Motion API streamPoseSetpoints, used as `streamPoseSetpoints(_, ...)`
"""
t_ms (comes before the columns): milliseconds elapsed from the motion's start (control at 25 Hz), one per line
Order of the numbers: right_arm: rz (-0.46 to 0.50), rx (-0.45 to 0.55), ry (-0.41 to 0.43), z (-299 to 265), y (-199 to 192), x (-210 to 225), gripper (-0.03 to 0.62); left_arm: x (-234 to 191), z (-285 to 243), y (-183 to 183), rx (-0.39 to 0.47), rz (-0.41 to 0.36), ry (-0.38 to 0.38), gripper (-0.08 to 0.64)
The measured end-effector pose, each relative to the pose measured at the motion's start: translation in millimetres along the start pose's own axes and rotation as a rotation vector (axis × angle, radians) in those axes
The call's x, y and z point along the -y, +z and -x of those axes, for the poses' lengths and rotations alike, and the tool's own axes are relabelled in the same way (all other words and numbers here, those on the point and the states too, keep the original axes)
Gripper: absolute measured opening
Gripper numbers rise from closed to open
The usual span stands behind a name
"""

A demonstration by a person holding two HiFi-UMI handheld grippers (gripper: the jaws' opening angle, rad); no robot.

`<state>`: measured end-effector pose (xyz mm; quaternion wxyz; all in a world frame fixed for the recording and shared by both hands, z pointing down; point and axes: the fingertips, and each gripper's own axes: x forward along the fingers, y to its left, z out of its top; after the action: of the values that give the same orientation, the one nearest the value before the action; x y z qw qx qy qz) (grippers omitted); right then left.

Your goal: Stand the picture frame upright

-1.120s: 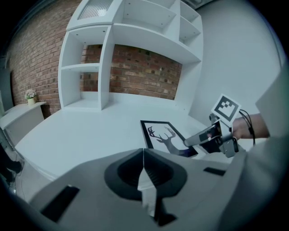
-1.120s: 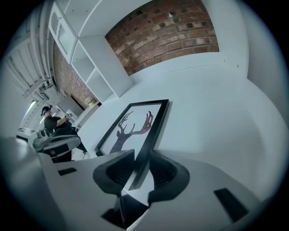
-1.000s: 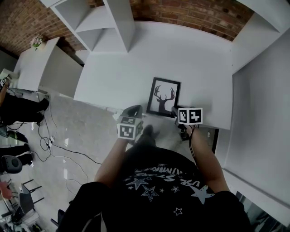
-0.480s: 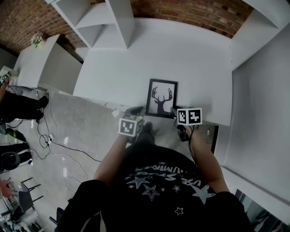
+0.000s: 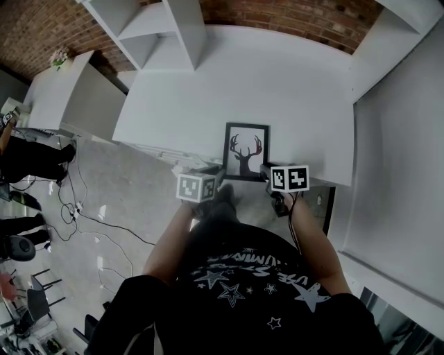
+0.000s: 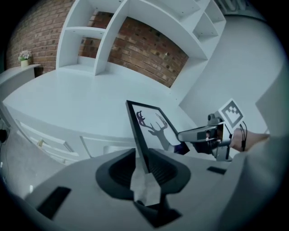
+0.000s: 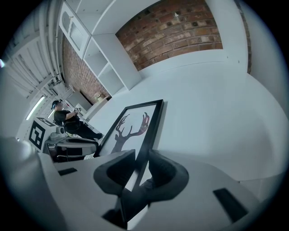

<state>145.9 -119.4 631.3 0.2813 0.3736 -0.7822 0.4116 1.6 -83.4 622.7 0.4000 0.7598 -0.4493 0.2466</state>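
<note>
The picture frame (image 5: 246, 149) (a deer's head in black behind a pane) is on the white worktop (image 5: 291, 83), close to the edge at 6 o'clock in the head view. Its top points toward 12 o'clock, where the brick wall (image 5: 298, 21) runs. It appears tipped up slightly at its near end, though the head view does not settle how much.

It looks light and stiff, with thin black rails and probably a glass front. The rails are likely slick, and the pane should not be knocked or twisted. The side rails near the bottom corners seem the best places to grip it, so it can hinge up on its lower edge.

The right hand-held gripper (image 5: 268, 170) is at the 5 o'clock corner, with its jaws closed on the right rail. The left hand-held gripper (image 5: 214, 172) is at the 7 o'clock corner. Its jaws have just been opening, and the left rail passes between them with a little room on each side, so it is not gripped. White shelves (image 5: 163, 35) stand at 11 o'clock, well apart from the frame.
</note>
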Motion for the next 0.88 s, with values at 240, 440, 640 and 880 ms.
streamPoseSetpoints(240, 0.005, 0.007, 0.0, 3.3, -8.9, -4.1, 0.1, 5.1, -6.6, -9.1, -0.046, 0.069, -0.047, 0.132)
streamPoseSetpoints(440, 0.006, 0.008, -0.007, 3.8, -12.4, -8.0, 0.1, 8.1, -14.1, -10.8, -0.069, 0.108, -0.103, 0.132)
streamPoseSetpoints(640, 0.0, 0.013, -0.023, 5.3, -13.1, -7.9, 0.098, 8.1, -15.5, -10.8, -0.087, 0.111, -0.126, 0.132)
streamPoseSetpoints(880, 0.0, 0.02, -0.029, 6.8, -14.8, -5.8, 0.094, 11.1, -15.1, -16.4, -0.107, 0.08, -0.121, 0.126)
